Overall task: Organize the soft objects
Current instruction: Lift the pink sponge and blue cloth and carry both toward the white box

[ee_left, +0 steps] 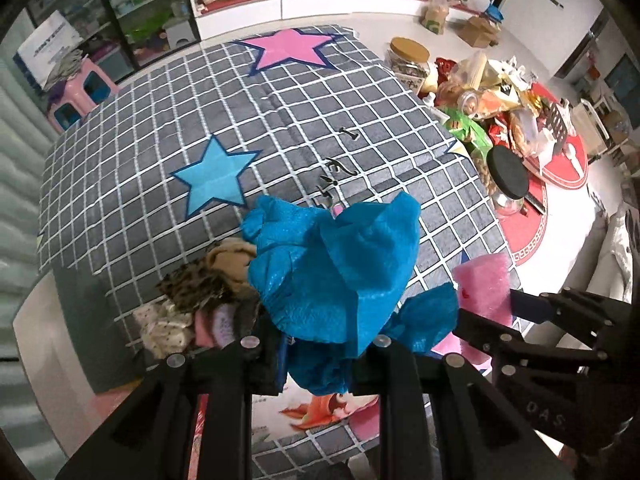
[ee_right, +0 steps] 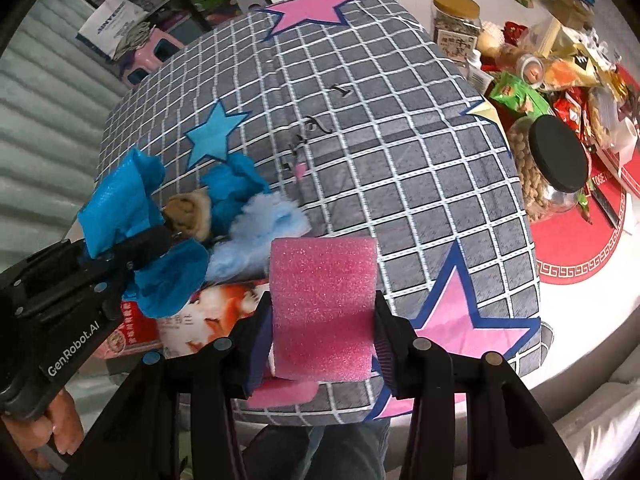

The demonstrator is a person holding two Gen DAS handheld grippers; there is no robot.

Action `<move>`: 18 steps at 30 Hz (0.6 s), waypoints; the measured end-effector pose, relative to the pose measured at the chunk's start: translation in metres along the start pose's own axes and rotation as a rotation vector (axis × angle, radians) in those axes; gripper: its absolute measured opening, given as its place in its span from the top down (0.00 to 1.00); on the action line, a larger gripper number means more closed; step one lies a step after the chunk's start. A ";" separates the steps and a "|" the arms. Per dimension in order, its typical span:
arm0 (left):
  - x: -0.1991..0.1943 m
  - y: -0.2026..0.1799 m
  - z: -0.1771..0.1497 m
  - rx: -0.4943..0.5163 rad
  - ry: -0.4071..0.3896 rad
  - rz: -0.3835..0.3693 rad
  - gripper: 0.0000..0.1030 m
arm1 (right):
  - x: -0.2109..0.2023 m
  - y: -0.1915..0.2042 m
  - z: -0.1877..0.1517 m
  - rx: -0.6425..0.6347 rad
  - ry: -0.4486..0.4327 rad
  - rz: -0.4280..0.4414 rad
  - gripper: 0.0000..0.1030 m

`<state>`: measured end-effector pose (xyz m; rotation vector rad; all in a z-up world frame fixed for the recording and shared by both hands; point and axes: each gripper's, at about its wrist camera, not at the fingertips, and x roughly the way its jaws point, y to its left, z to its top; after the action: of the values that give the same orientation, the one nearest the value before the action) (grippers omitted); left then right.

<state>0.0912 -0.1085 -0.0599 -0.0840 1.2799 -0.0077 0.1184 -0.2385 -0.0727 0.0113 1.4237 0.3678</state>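
The left gripper [ee_left: 320, 344] is clamped tight on a crumpled blue bag [ee_left: 340, 276], which hangs beyond its fingertips. Just to its right, the right gripper [ee_right: 320, 344], partly open, squeezes a pink foam block [ee_right: 324, 308] standing upright between its fingers. Both are held above the checked quilt [ee_right: 400, 152], with a pile of soft cloths [ee_left: 200, 300] just left of the left gripper.

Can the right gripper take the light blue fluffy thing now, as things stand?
Probably not yet. The right gripper is shut on the pink foam block, so its jaws are full. The light blue fluffy thing lies close by, partly under the blue plastic bag held by the left gripper.
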 end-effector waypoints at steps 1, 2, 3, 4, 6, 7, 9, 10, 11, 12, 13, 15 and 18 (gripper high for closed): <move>-0.003 0.003 -0.002 -0.006 -0.006 -0.002 0.78 | -0.001 0.004 -0.001 -0.006 -0.002 0.000 0.54; -0.007 0.005 -0.005 -0.011 -0.012 -0.003 0.78 | -0.003 0.008 -0.002 -0.012 -0.005 -0.001 0.54; -0.010 0.007 -0.006 -0.017 -0.018 -0.003 0.78 | -0.005 0.013 -0.003 -0.021 -0.009 -0.002 0.54; -0.014 0.011 -0.009 -0.023 -0.025 -0.003 0.78 | -0.006 0.016 -0.003 -0.027 -0.011 -0.002 0.54; -0.020 0.017 -0.012 -0.034 -0.037 -0.002 0.78 | -0.008 0.024 -0.004 -0.038 -0.016 0.001 0.54; -0.023 0.021 -0.014 -0.041 -0.044 -0.001 0.78 | -0.010 0.029 -0.004 -0.046 -0.019 0.002 0.54; -0.029 0.027 -0.016 -0.055 -0.056 0.002 0.78 | -0.011 0.037 -0.003 -0.061 -0.024 0.003 0.54; -0.032 0.032 -0.018 -0.064 -0.063 0.003 0.78 | -0.013 0.043 -0.003 -0.071 -0.027 0.004 0.54; -0.034 0.035 -0.019 -0.071 -0.067 0.004 0.78 | -0.014 0.048 -0.003 -0.081 -0.031 0.005 0.54; -0.037 0.038 -0.021 -0.077 -0.072 0.005 0.78 | -0.015 0.054 -0.002 -0.093 -0.034 0.005 0.54; -0.039 0.041 -0.023 -0.082 -0.076 0.006 0.78 | -0.015 0.057 -0.003 -0.098 -0.035 0.008 0.54; -0.044 0.047 -0.027 -0.093 -0.084 0.009 0.78 | -0.016 0.066 -0.004 -0.115 -0.039 0.011 0.54; -0.048 0.056 -0.034 -0.114 -0.090 0.011 0.78 | -0.017 0.079 -0.005 -0.138 -0.041 0.014 0.54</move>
<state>0.0429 -0.0517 -0.0275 -0.1733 1.1904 0.0776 0.0928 -0.1696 -0.0391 -0.0832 1.3559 0.4747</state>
